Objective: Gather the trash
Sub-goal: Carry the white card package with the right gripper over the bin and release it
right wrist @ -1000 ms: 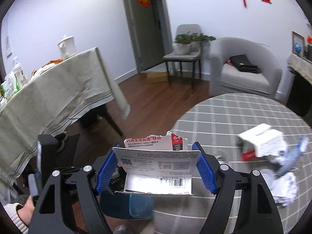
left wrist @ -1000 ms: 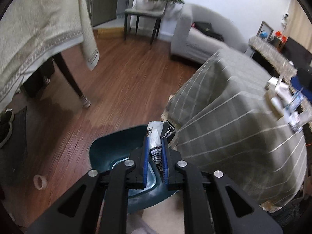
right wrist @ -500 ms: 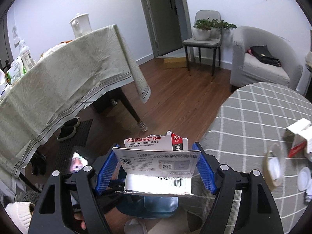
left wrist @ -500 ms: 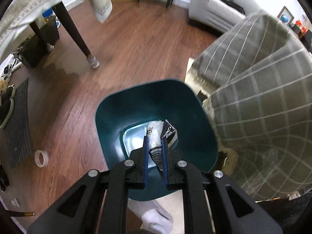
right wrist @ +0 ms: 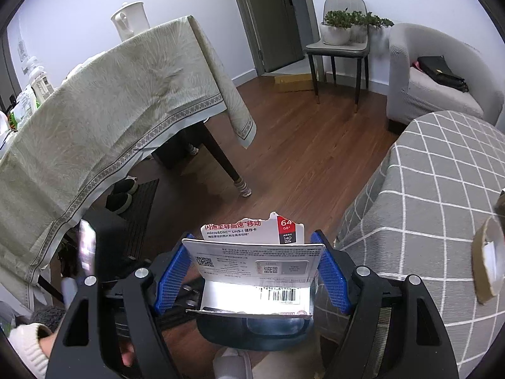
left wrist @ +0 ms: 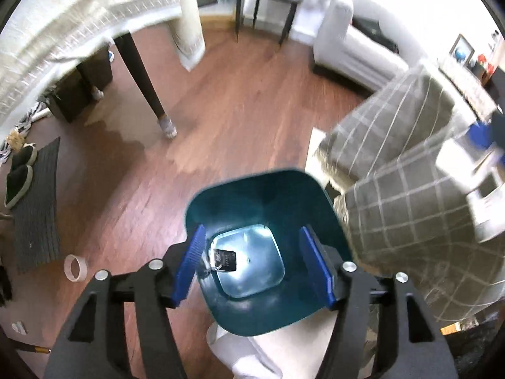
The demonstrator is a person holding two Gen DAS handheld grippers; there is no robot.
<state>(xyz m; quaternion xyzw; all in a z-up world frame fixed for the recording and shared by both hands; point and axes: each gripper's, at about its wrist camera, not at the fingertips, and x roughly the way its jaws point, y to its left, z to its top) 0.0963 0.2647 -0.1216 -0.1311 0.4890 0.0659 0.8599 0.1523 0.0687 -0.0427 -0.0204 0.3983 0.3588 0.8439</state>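
In the left wrist view a dark teal trash bin (left wrist: 303, 189) stands on the wood floor beside the round table. My left gripper (left wrist: 252, 265) is open, right above the bin's mouth. A small black-and-white wrapper (left wrist: 224, 259) lies on the bin's bottom. In the right wrist view my right gripper (right wrist: 252, 274) is shut on a torn white microSD card package (right wrist: 255, 262) with a red corner, held above the bin's rim (right wrist: 252, 336).
A round table with a grey checked cloth (right wrist: 442, 208) is on the right, with a tape roll (right wrist: 486, 271) on it. A long table with a beige cloth (right wrist: 94, 120) is left. A tape roll (left wrist: 75, 267) lies on the floor. A white-socked foot (left wrist: 249, 357) is by the bin.
My left gripper has opened over the bin and let go of the wrapper, which now lies on the bin's bottom. My right gripper has moved left toward the bin with the package.
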